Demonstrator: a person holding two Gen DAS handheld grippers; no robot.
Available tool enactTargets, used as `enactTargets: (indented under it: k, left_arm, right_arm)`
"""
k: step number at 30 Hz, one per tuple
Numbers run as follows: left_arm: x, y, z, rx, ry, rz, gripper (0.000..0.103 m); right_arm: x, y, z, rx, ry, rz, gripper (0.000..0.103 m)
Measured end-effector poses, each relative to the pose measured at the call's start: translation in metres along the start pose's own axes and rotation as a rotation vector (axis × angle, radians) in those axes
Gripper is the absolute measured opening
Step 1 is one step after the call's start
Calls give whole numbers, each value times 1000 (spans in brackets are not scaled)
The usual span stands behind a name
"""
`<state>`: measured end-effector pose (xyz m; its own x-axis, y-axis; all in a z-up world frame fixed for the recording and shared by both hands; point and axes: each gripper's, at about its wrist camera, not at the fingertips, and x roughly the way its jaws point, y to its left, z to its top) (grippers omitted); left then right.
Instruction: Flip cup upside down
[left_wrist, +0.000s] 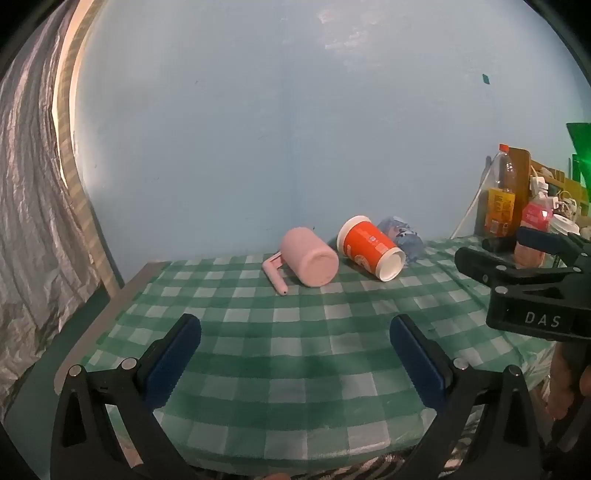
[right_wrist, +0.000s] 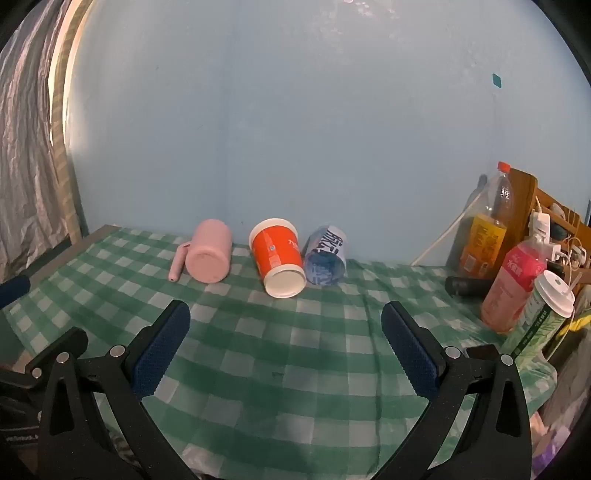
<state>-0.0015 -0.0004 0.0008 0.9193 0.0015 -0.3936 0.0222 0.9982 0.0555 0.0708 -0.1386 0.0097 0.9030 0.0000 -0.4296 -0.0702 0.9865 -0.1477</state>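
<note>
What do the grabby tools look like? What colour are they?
Each tool is black plastic with triangle-shaped cutouts and small round silver bolts. The left tool and the right tool both have two fingers, each faced with a dark blue bumpy pad. In the left camera's view, the right tool's side shows white letters "DAS". No cables or sleeves show.

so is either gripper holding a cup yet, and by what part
Nothing is held. The left gripper and right gripper are both open over the checked cloth, short of the pink mug, orange cup and blue cup, all lying on their sides.
</note>
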Motion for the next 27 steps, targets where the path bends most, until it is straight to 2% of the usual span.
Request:
enactTargets:
  k: [6, 10, 11, 18, 27]
  left_arm:
    - [-4, -2, 2, 17, -40, 36, 103]
    - [2, 3, 5, -9, -32, 7, 103]
    - [-4, 1, 2, -4, -52, -46, 103]
    - [-4, 10, 0, -55, -68, -43, 103]
    - [-3, 10, -1, -62, -56, -44, 103]
  right_arm:
    - [0, 2, 1, 15, -10, 5, 102]
    - [1, -6, -3, 21, -9, 5, 102]
    - [1, -6, -3, 22, -9, 4, 102]
    - [0, -15, -1, 36, -1, 3, 102]
    - [0, -14, 0, 29, 2, 6, 102]
